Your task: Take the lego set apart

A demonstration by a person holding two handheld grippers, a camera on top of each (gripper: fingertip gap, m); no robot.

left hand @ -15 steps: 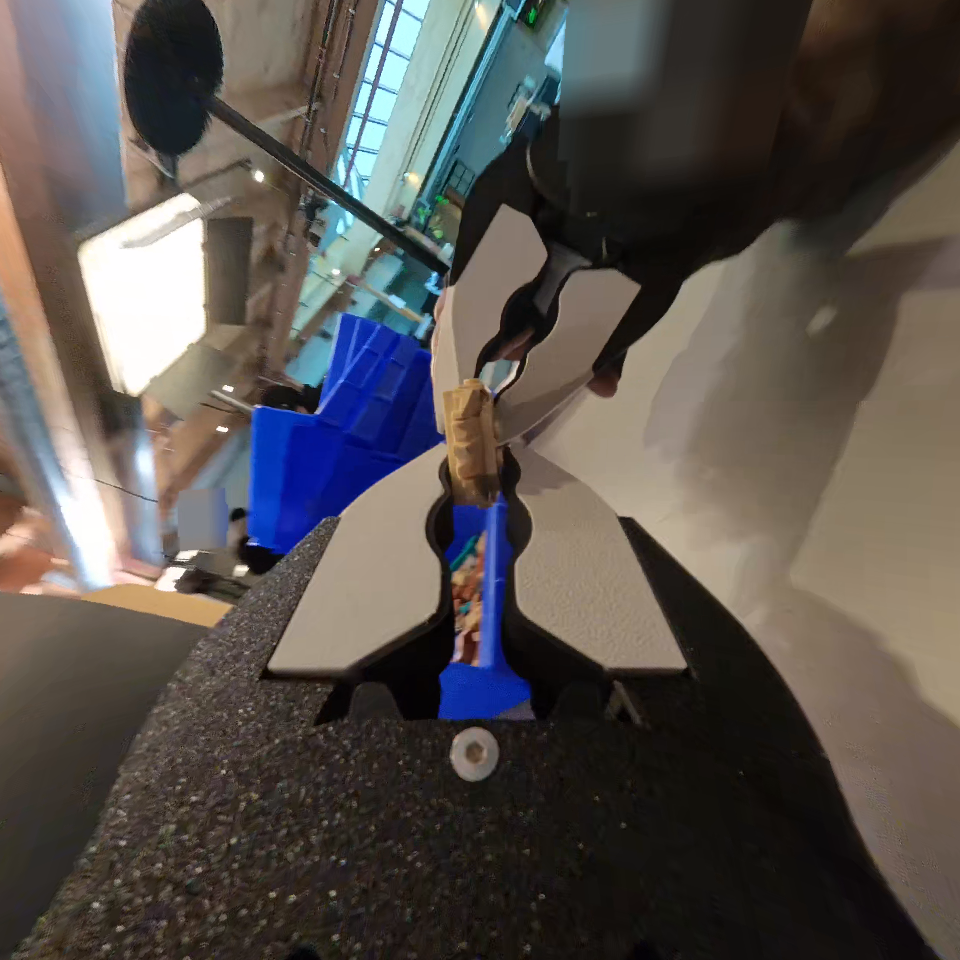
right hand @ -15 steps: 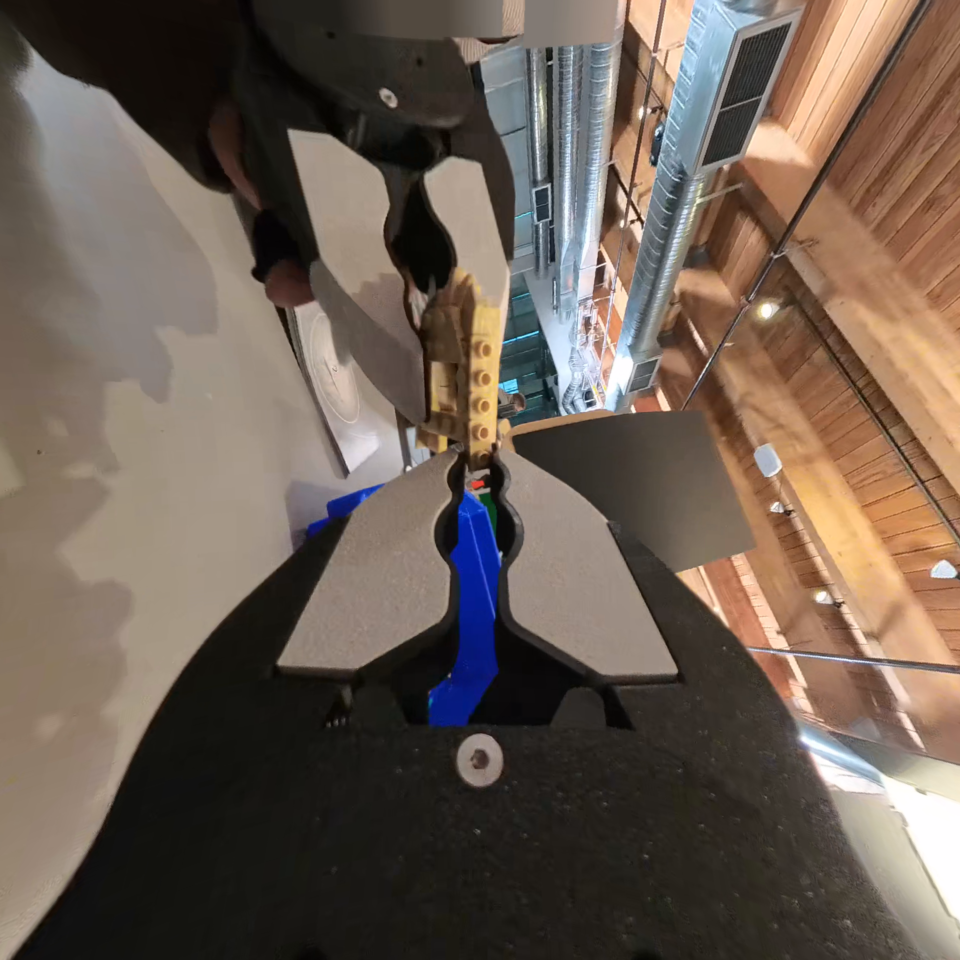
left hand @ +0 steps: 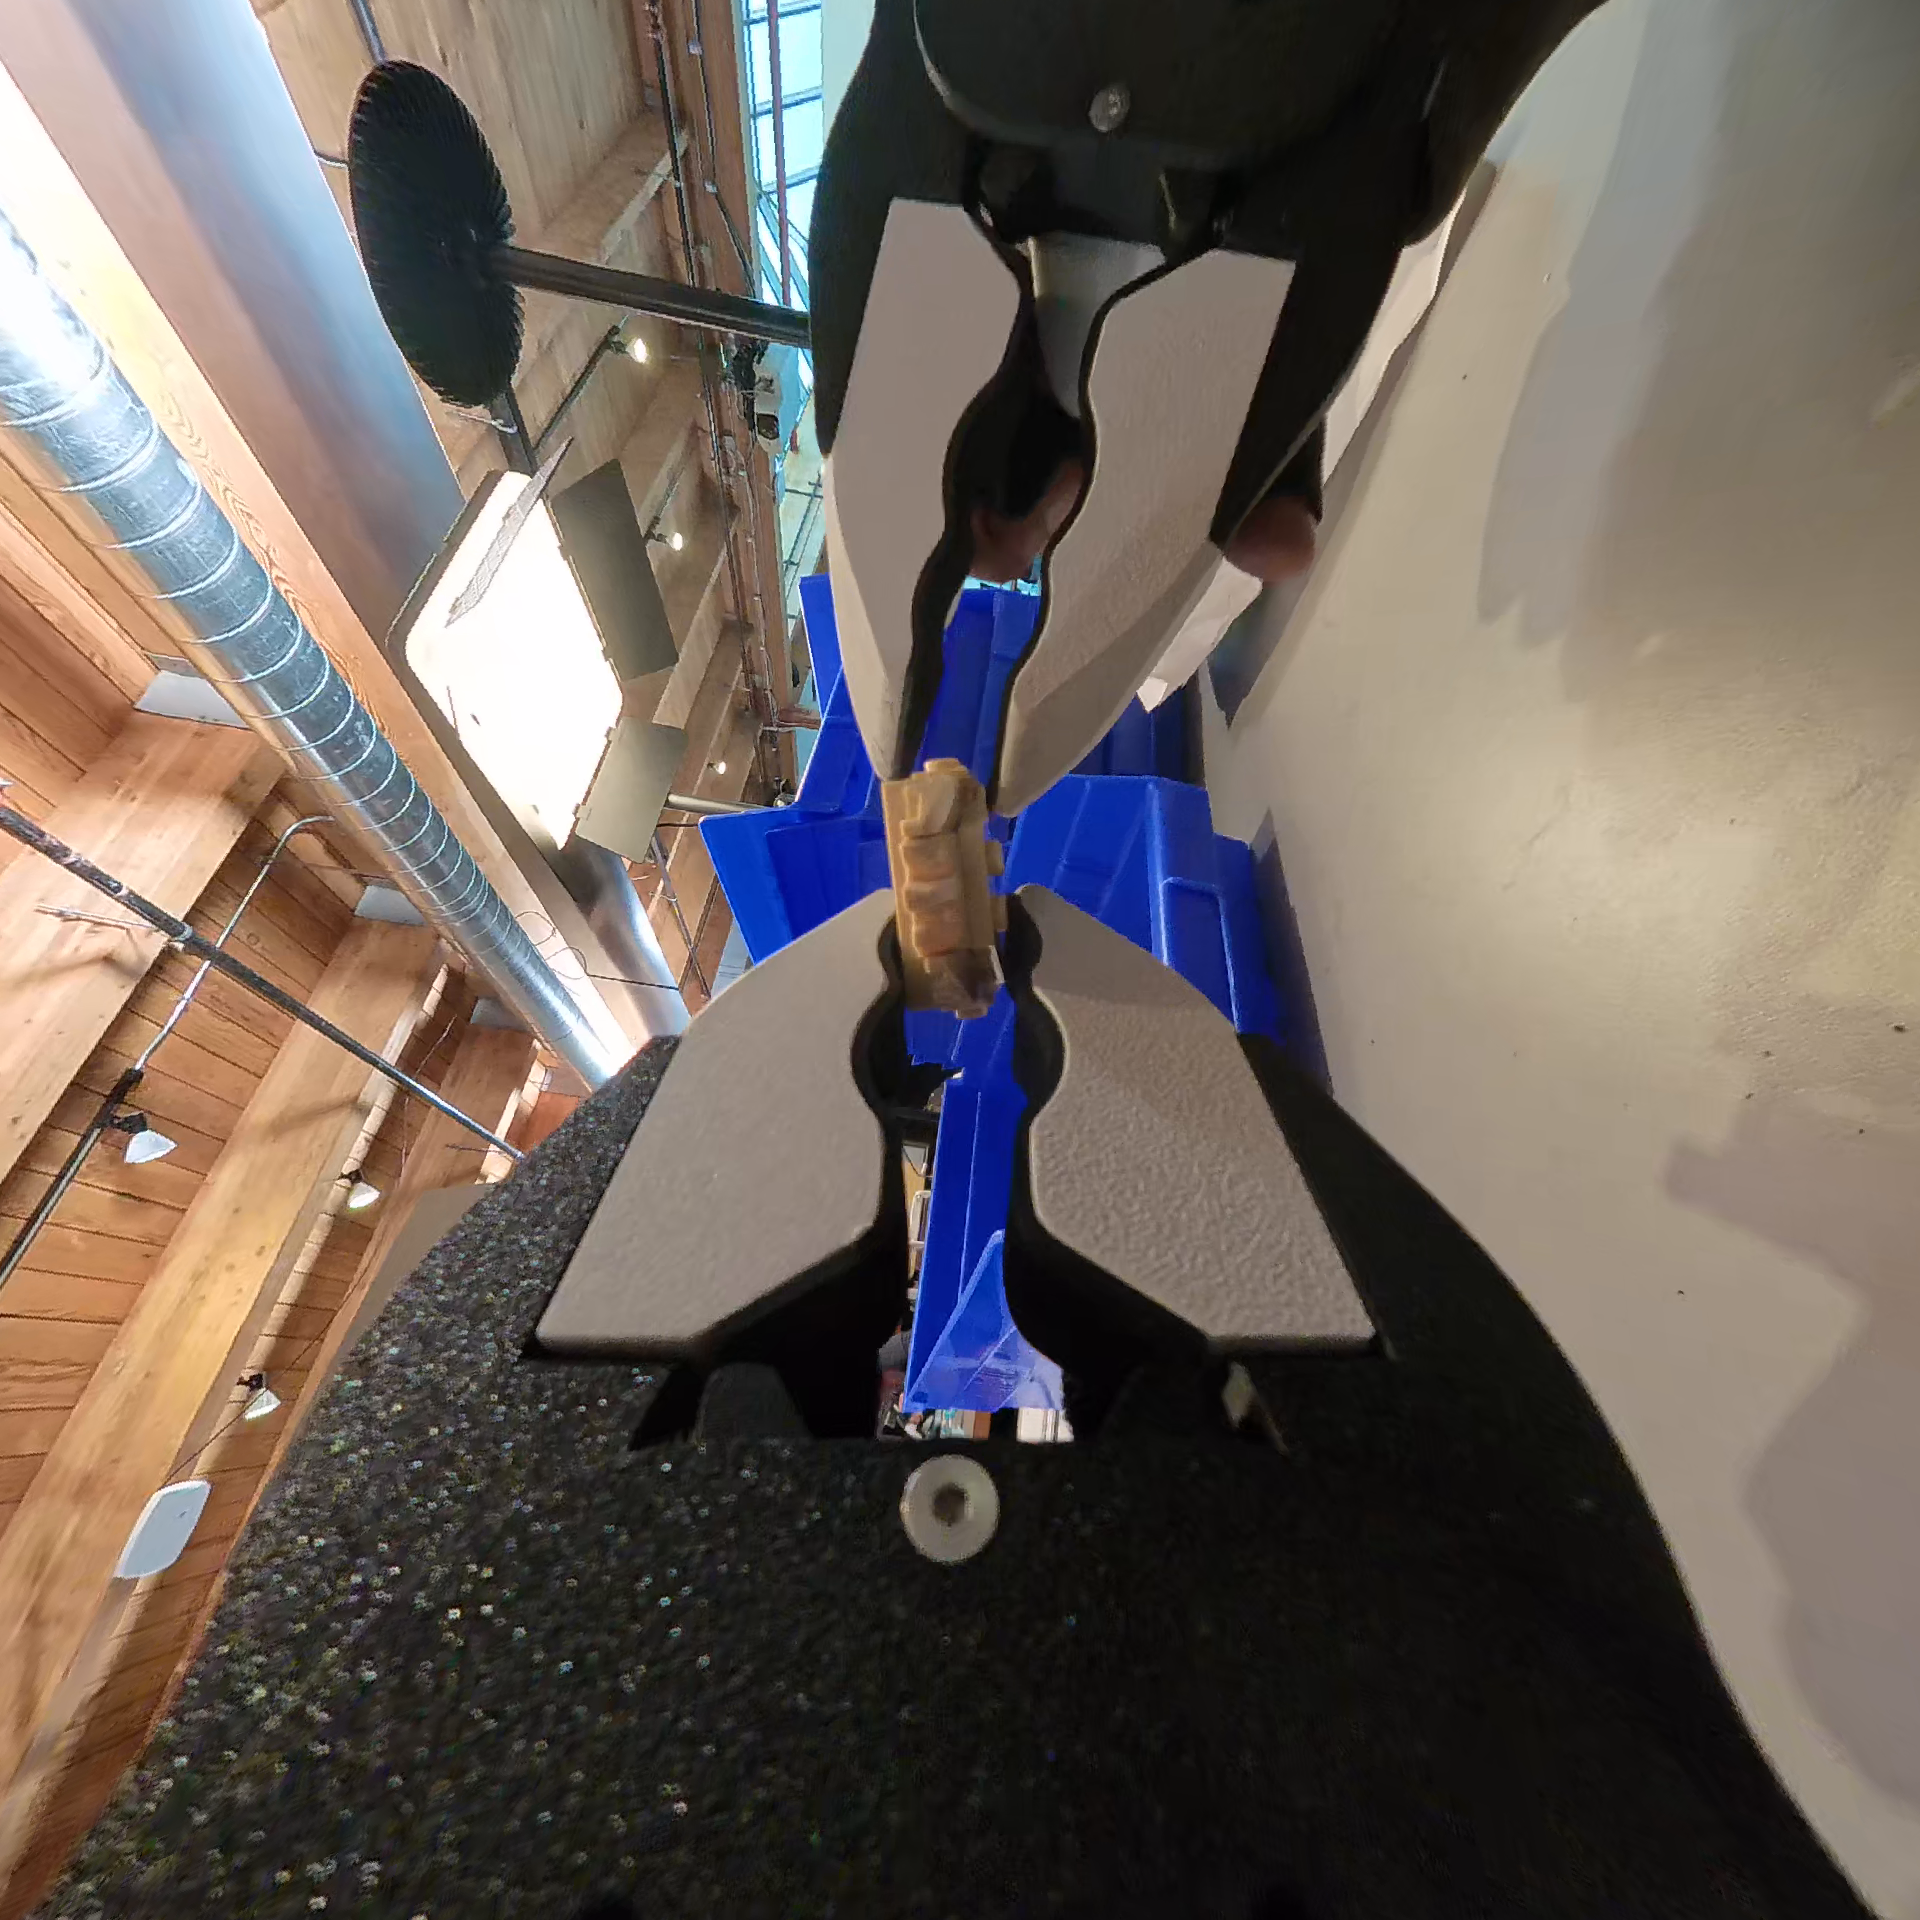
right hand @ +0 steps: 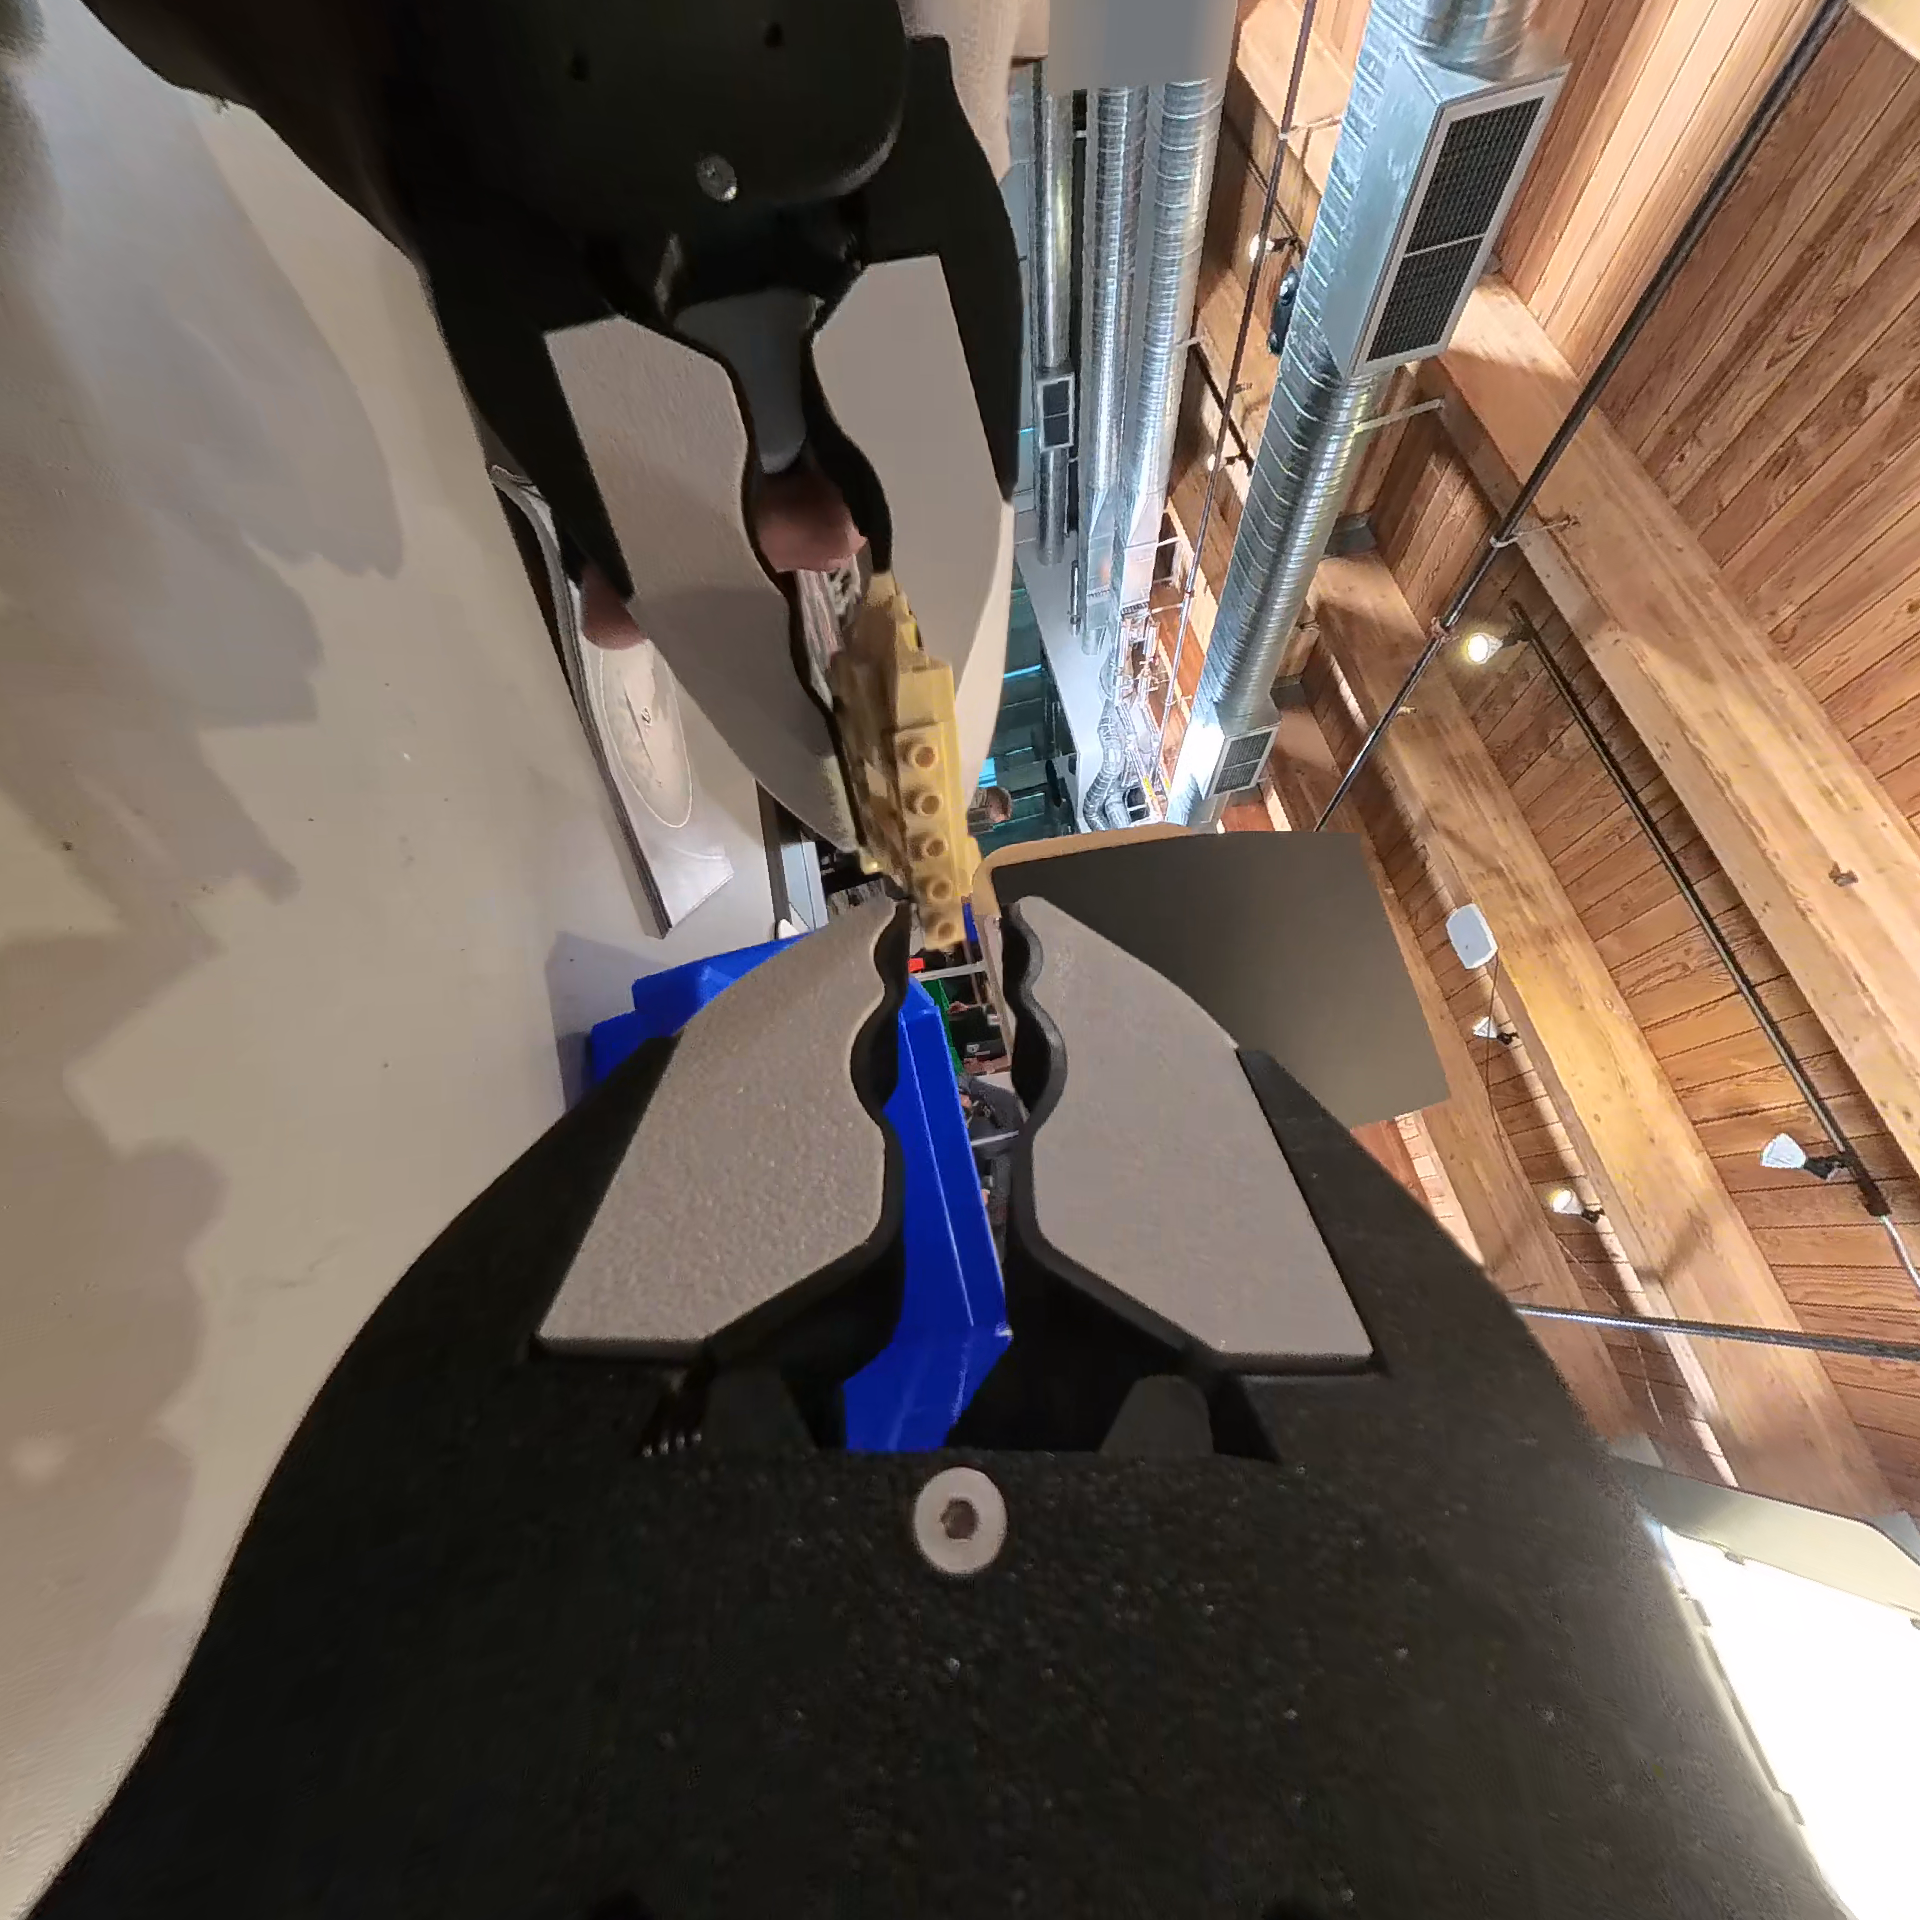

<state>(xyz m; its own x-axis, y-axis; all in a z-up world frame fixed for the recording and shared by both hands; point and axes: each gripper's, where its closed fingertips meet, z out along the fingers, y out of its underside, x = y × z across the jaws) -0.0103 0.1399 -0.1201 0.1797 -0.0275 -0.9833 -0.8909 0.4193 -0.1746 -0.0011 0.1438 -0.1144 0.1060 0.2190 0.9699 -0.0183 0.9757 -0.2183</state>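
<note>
We see tan studded brick assembly [left hand: 943, 894] at centre of both views, spanning two facing grippers. Left gripper [left hand: 951, 940] pinches its near end, both pads pressing. Right gripper [right hand: 951, 914] stands slightly spread; far end of assembly sits between tips, right pad clear of it, left pad contact hard to judge. Assembly shows row of round studs [right hand: 925, 800], edges blurred. Blue bins [left hand: 1132, 852] at 12 o'clock behind, partly hidden by fingers. Pale table [left hand: 1610, 831] at 3 o'clock.
</note>
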